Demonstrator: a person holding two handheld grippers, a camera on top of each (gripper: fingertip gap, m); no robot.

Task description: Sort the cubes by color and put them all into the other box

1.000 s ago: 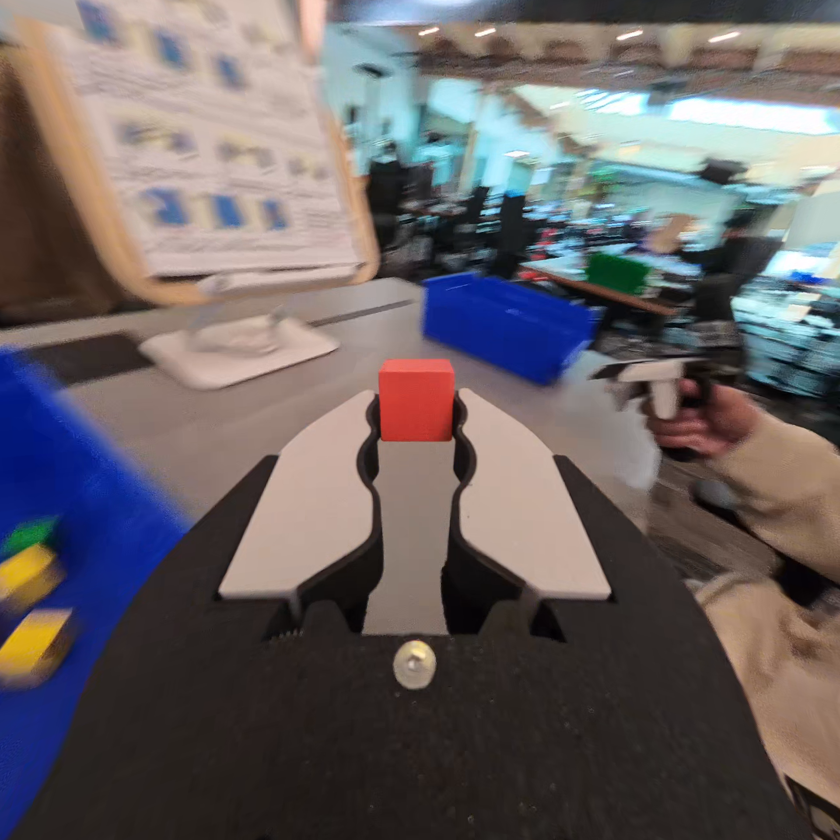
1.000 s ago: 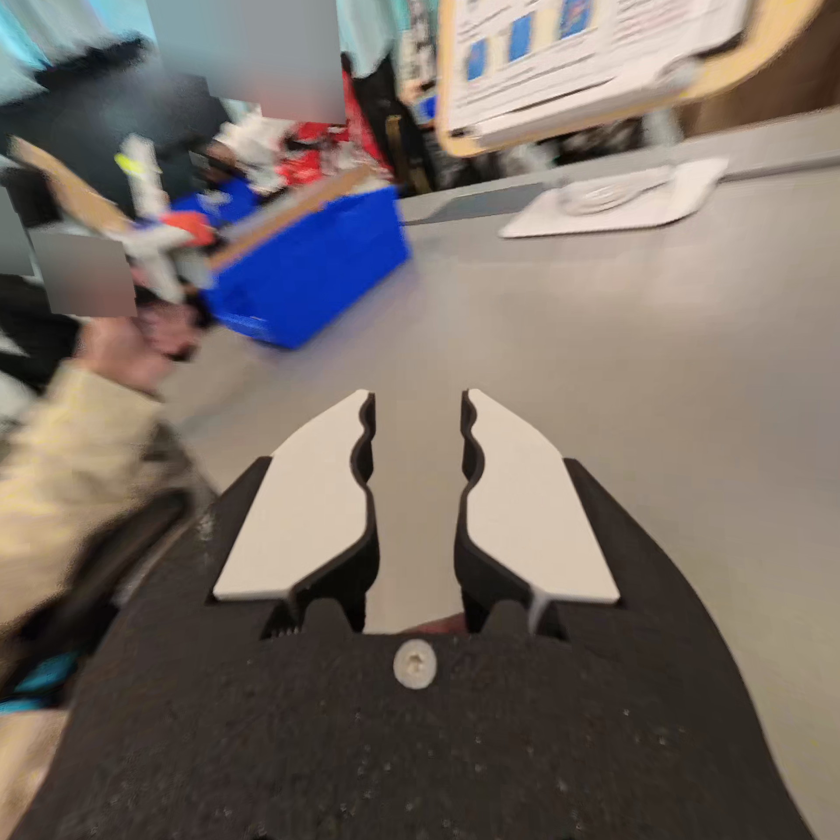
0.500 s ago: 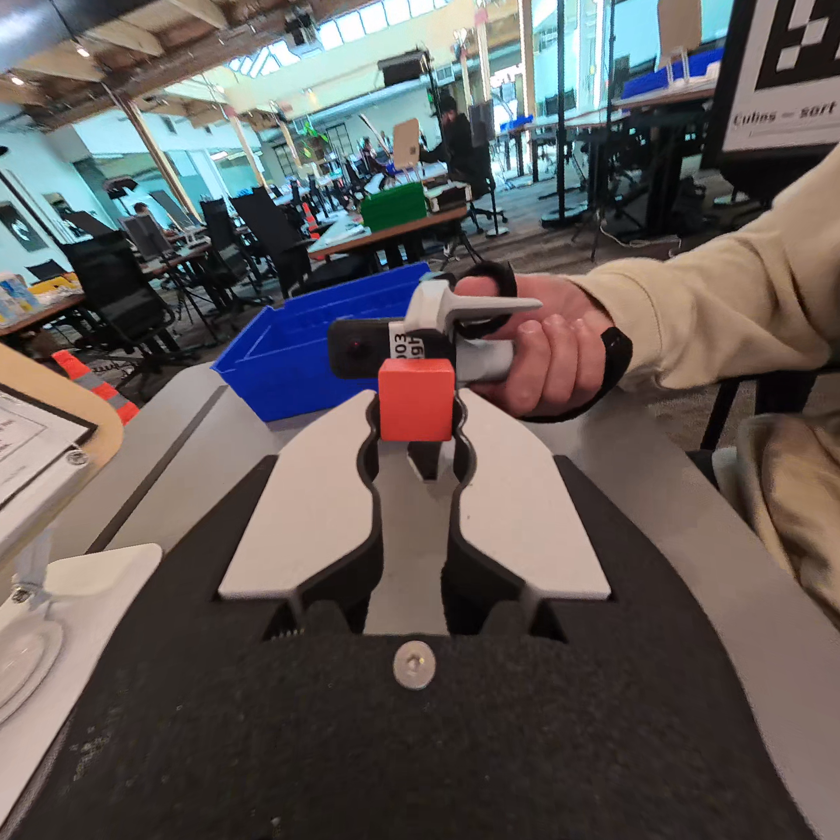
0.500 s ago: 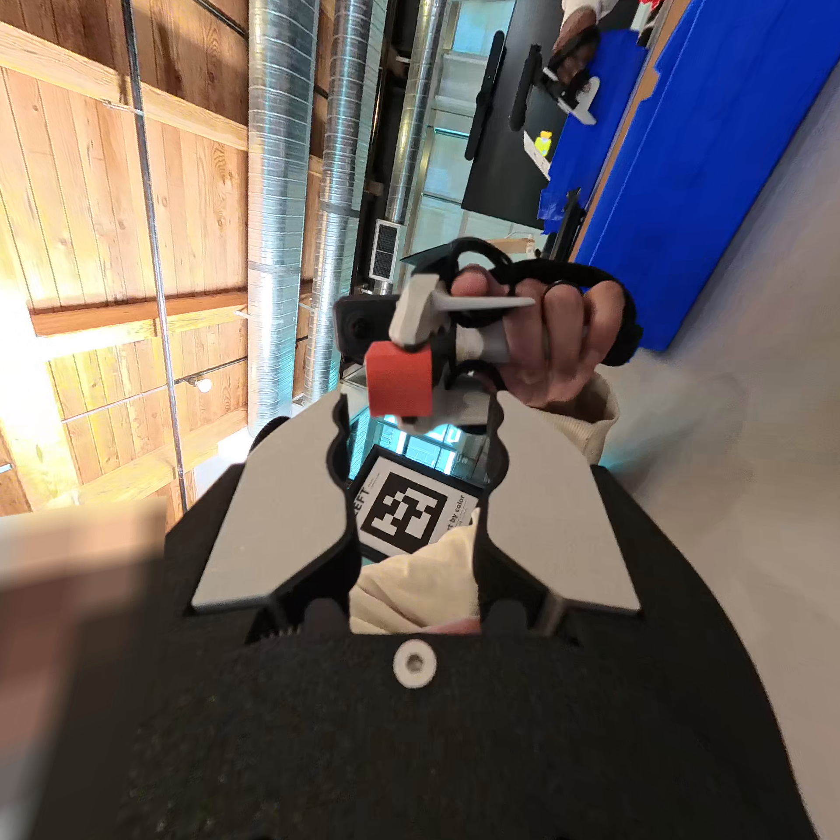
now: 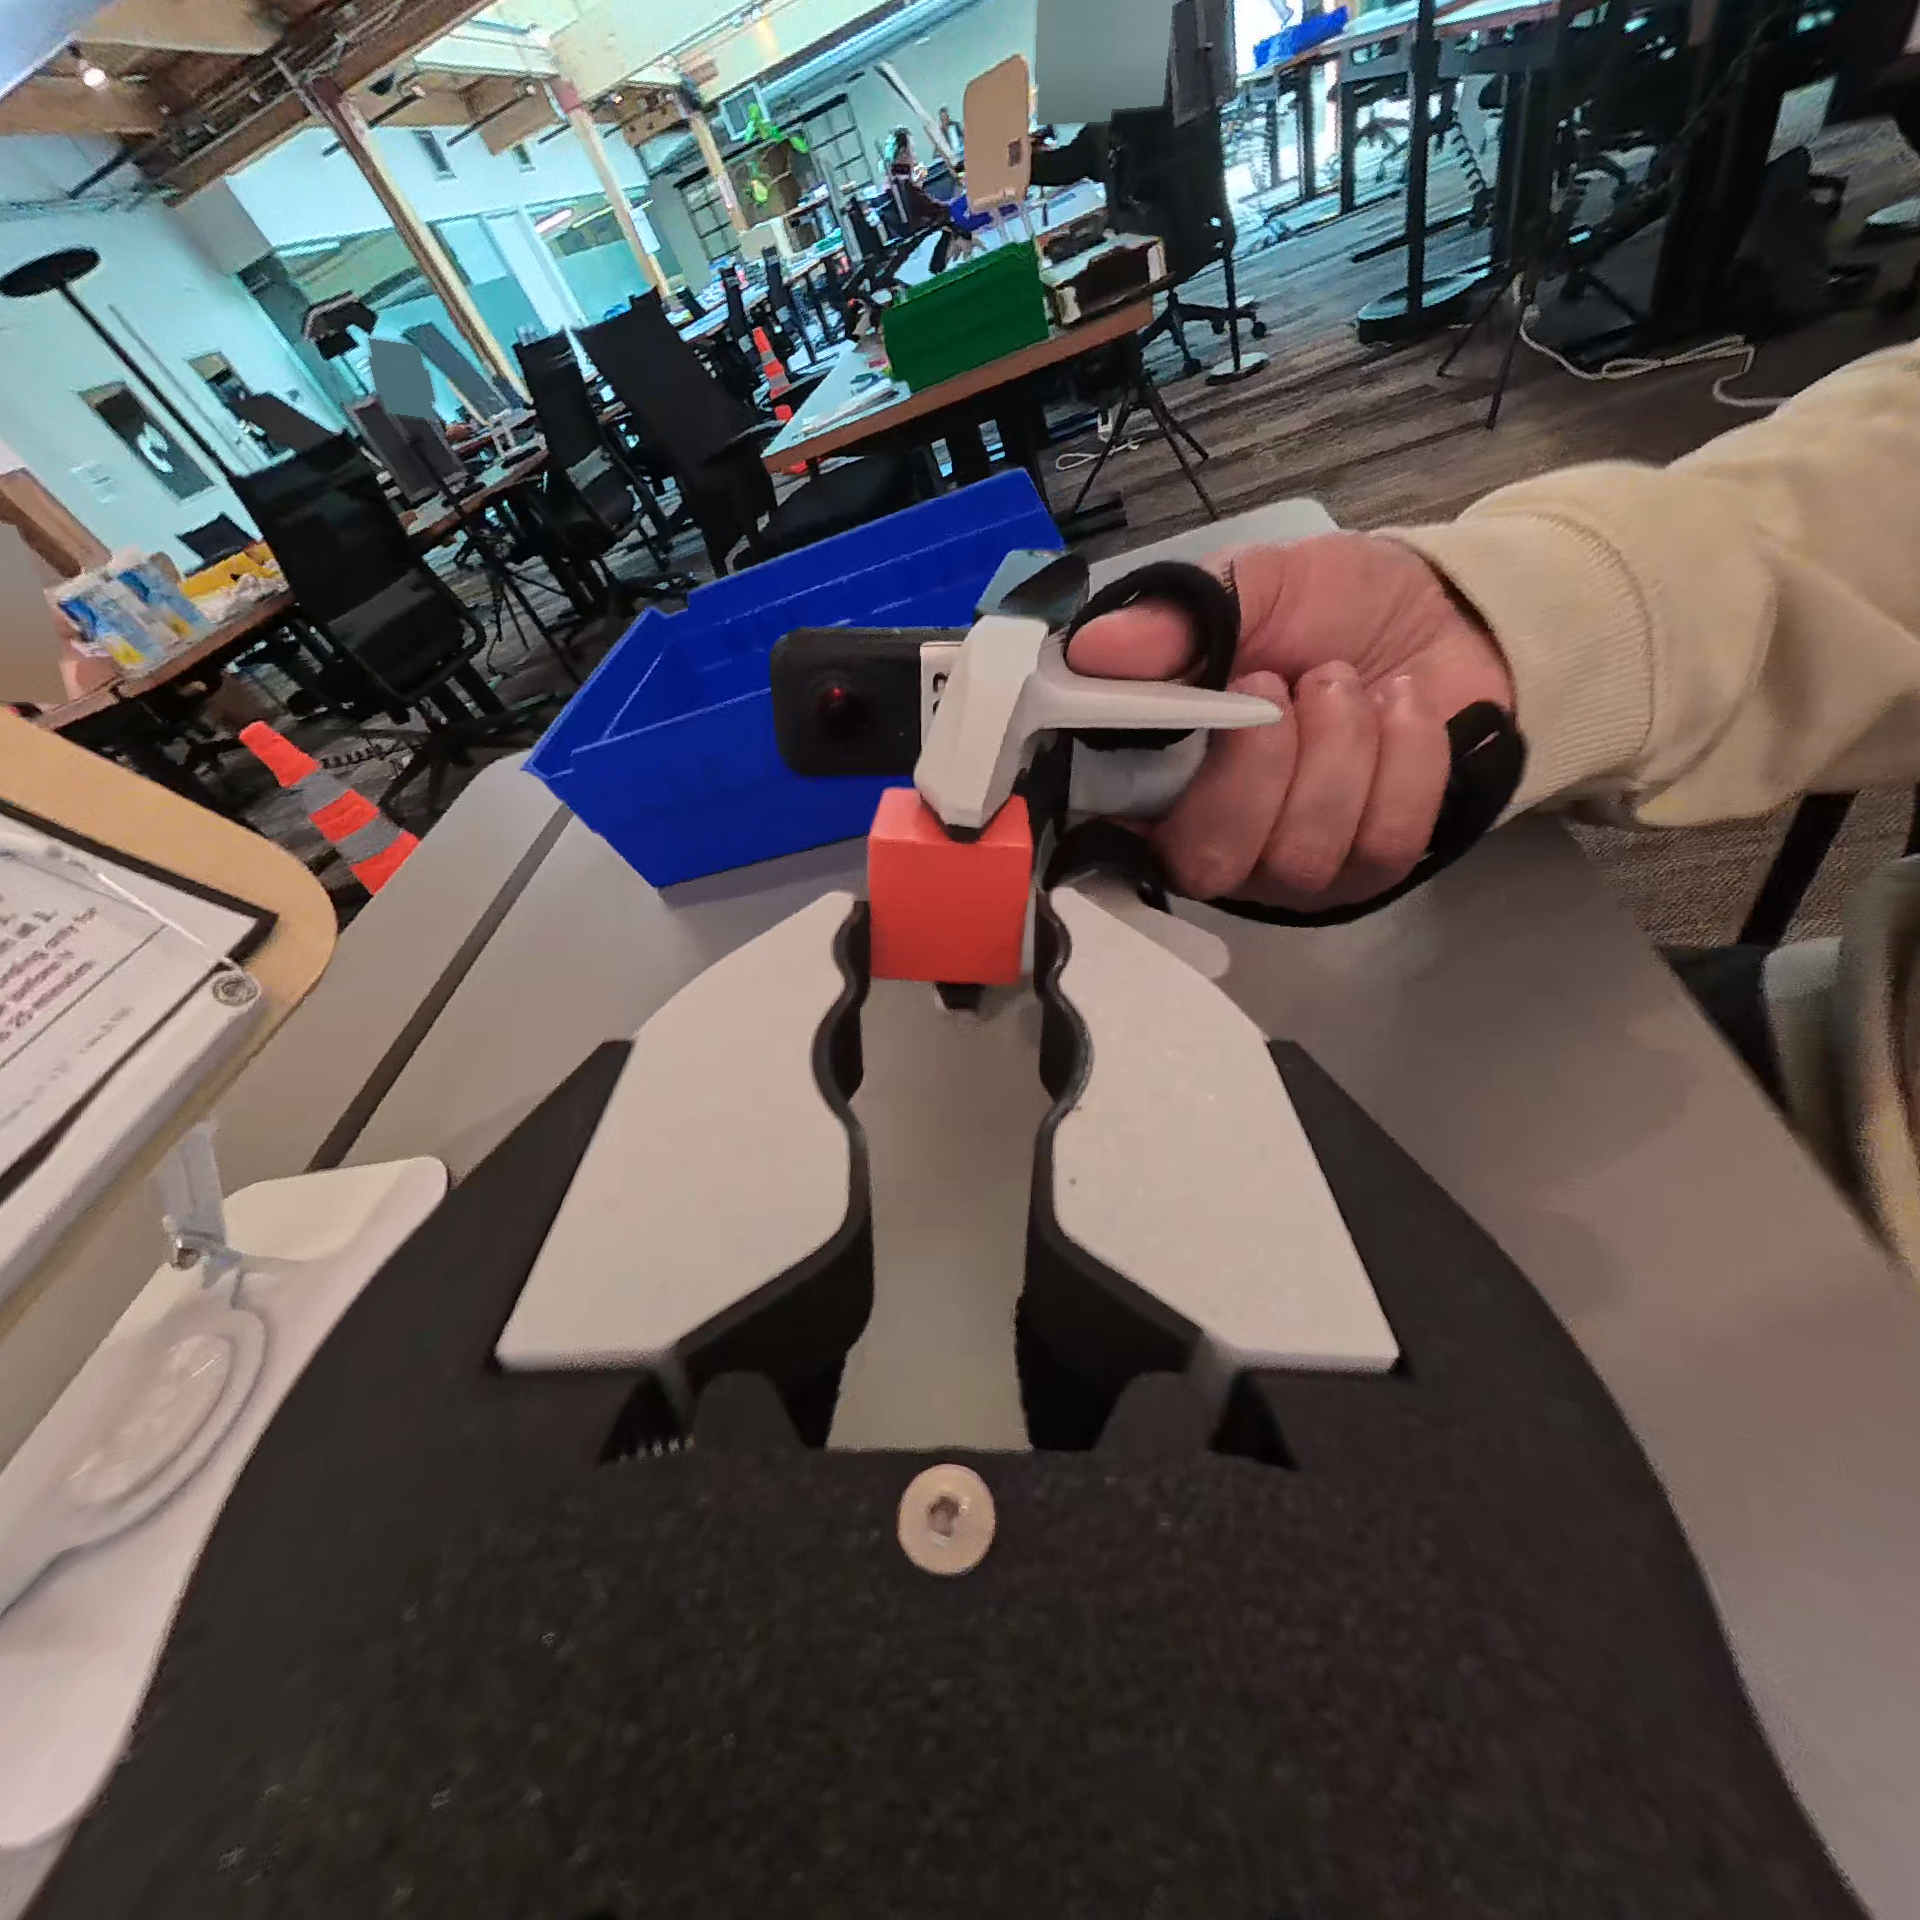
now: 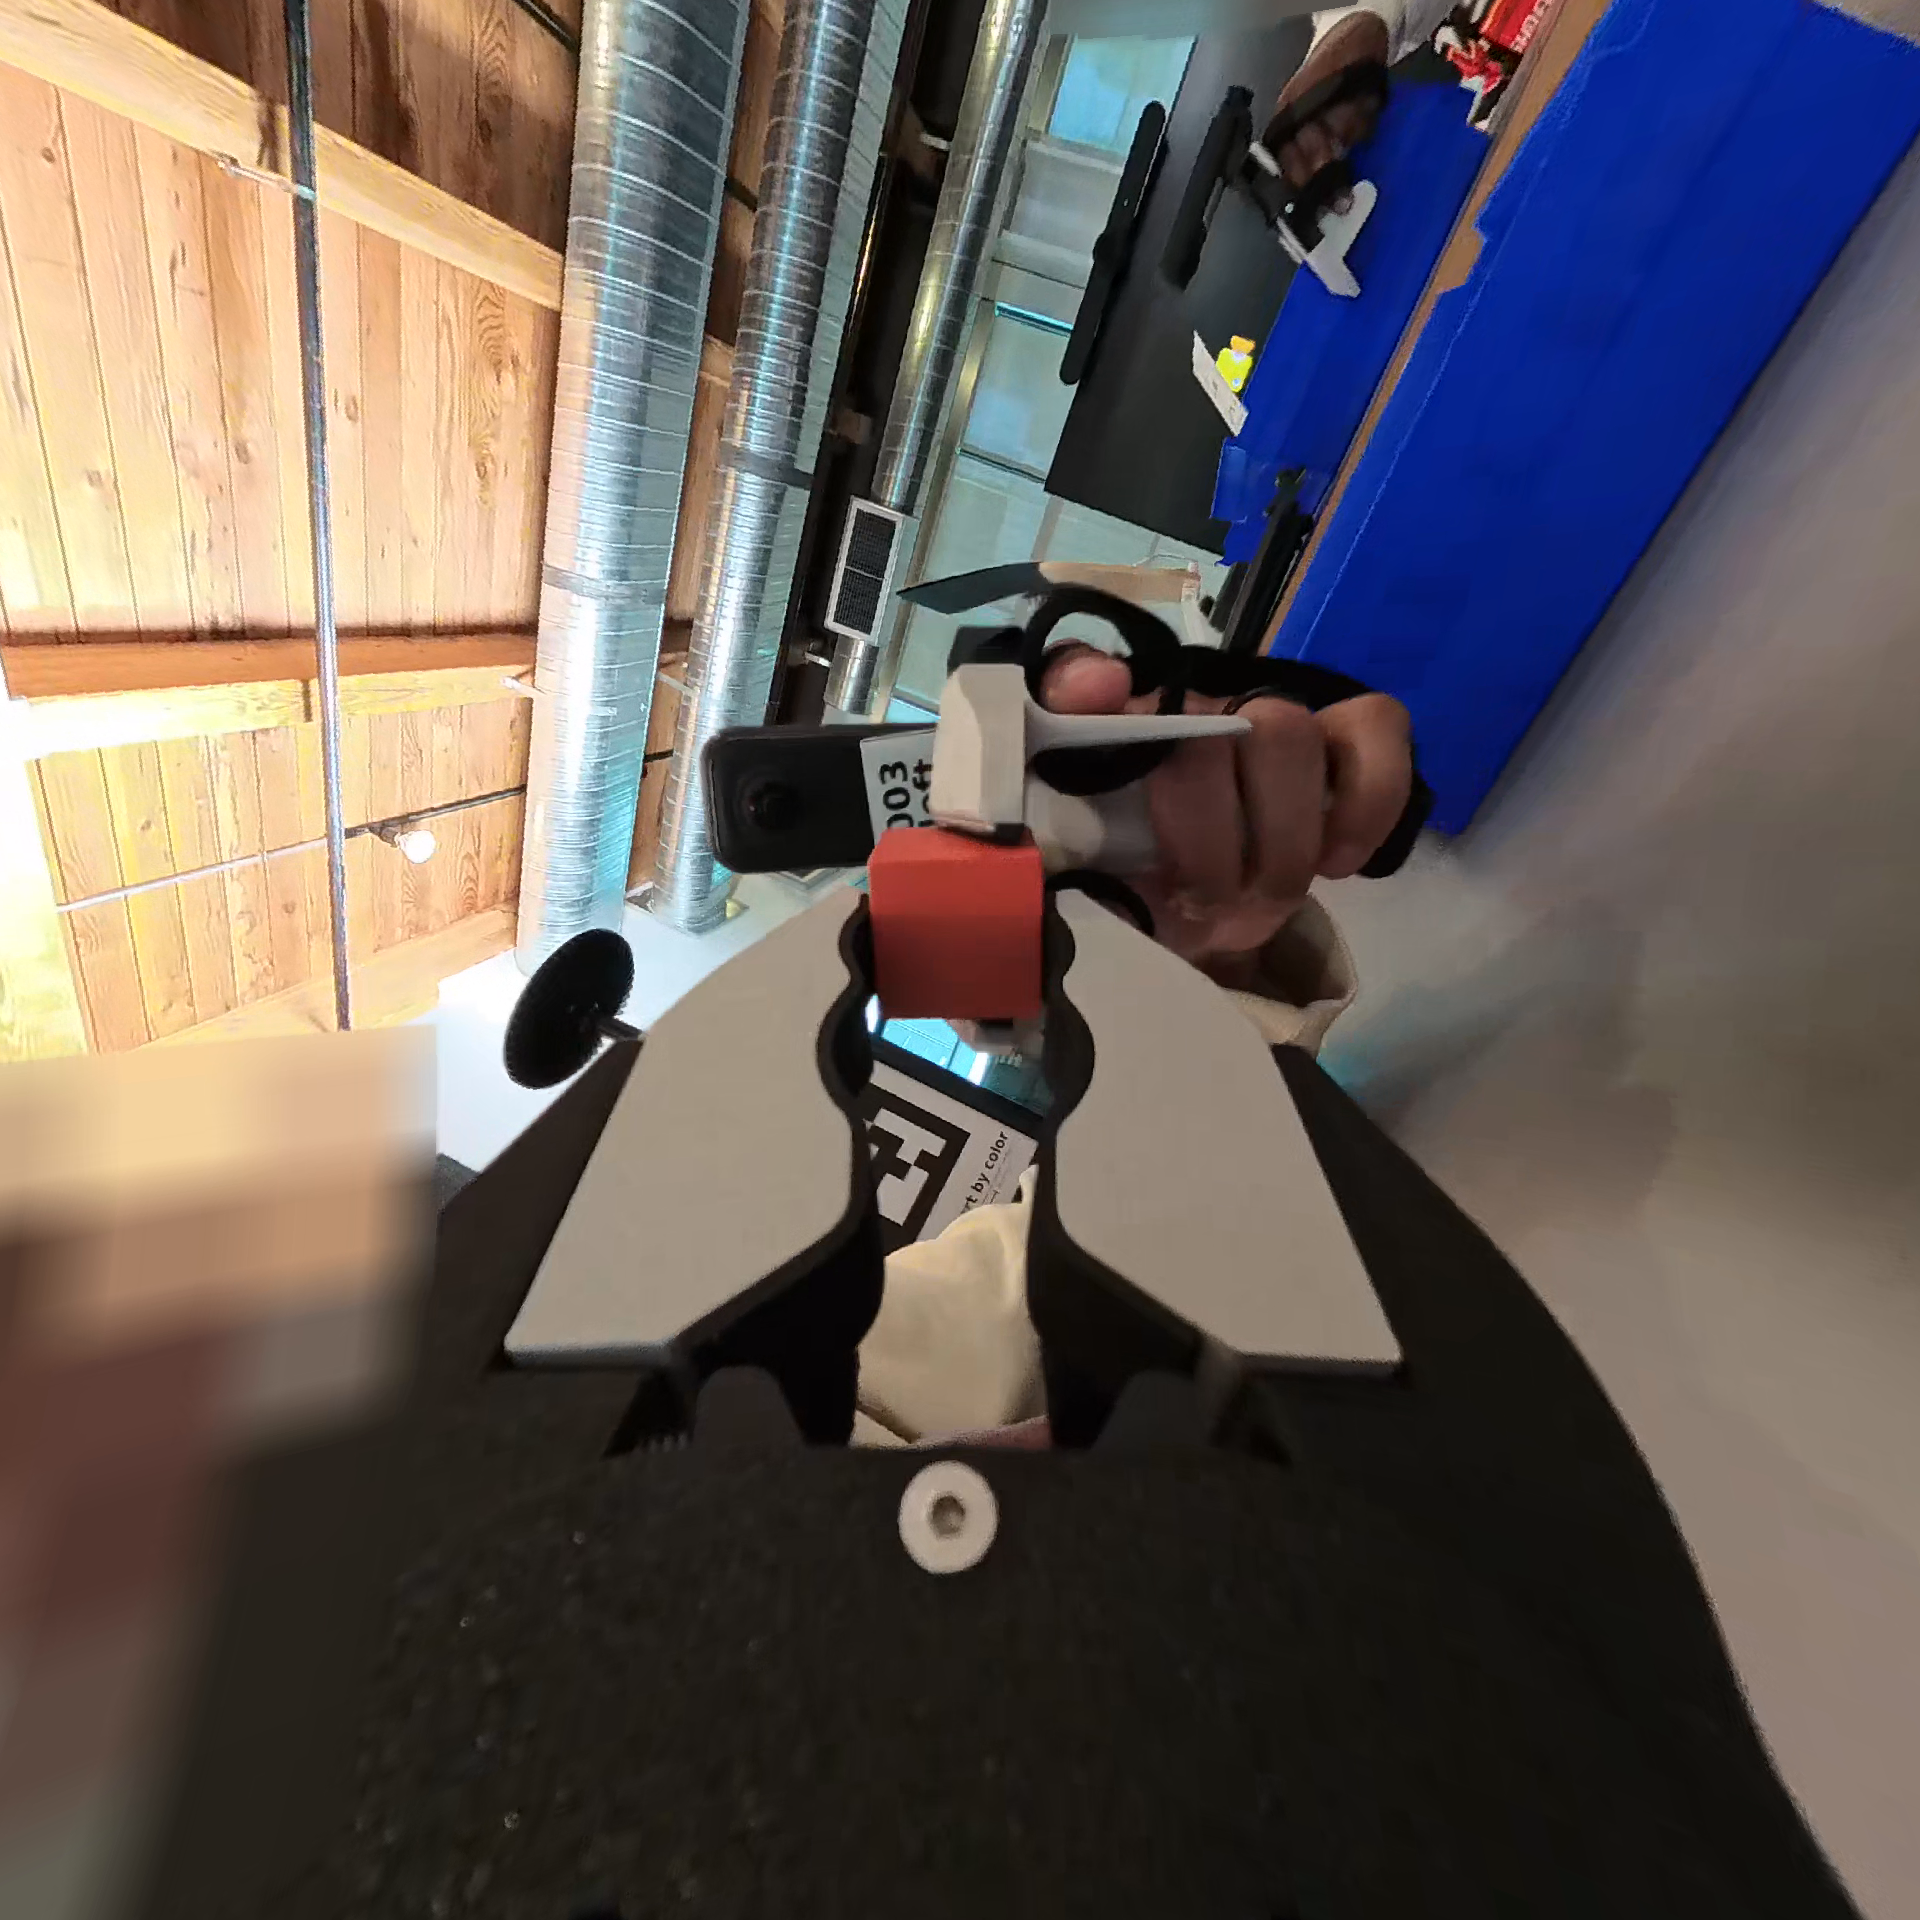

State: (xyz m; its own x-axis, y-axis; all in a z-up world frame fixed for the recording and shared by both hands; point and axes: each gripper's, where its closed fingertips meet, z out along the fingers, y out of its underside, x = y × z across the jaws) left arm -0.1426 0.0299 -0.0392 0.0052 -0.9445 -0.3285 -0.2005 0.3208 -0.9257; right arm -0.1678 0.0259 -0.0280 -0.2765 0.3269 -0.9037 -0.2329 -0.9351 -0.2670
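Note:
A red cube [image 5: 940, 909] is held above the grey table [image 5: 1455, 1039]. In the left wrist view my left gripper [image 5: 948, 935] is shut on it, with pads on its left and right faces. My right gripper [image 5: 997, 707], held by a hand [image 5: 1340, 727], reaches in from the right and its fingertips press the cube's top and underside. In the right wrist view my right gripper [image 6: 954, 945] is shut on the same cube [image 6: 951, 935], and the left gripper [image 6: 982, 758] clamps it crosswise. A blue box [image 5: 727, 748] stands behind the cube.
A clipboard on a white stand [image 5: 135, 1351] is at the left of the table. Another blue box [image 6: 1621, 416] shows at the upper right of the right wrist view. Beyond the table are office chairs, desks, a green bin [image 5: 966, 322] and an orange cone [image 5: 332, 821]. Less than 4 cm separates the two grippers' tips.
My left gripper swung right with the red cube to meet the right gripper. My right gripper turned, opened wide around the cube and closed on it, so both grippers now grip it.

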